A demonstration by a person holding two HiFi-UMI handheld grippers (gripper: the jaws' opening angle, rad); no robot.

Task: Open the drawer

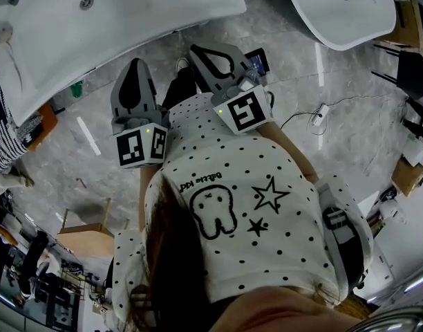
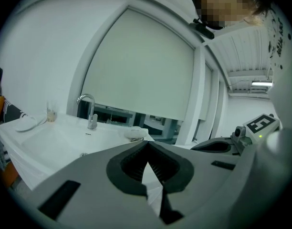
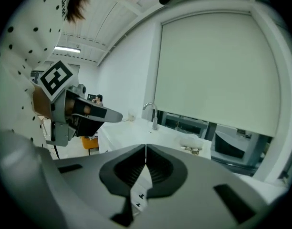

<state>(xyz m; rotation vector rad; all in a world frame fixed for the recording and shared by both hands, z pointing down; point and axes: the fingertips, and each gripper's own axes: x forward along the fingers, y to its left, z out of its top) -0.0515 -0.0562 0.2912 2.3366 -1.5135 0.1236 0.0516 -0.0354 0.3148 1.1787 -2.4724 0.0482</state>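
Drawer indiscernible on white sink counter (image 1: 163, 5); left claw (image 2: 147, 144) and right claw (image 3: 145, 148) clenched, empty.

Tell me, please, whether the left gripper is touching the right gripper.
Apart. The head view shows a gap between the left gripper and the right gripper.

A white counter (image 2: 55, 140) carries a faucet (image 2: 90, 111) at its far edge, a cup (image 2: 51, 112) left, a cloth (image 2: 135, 133) right.
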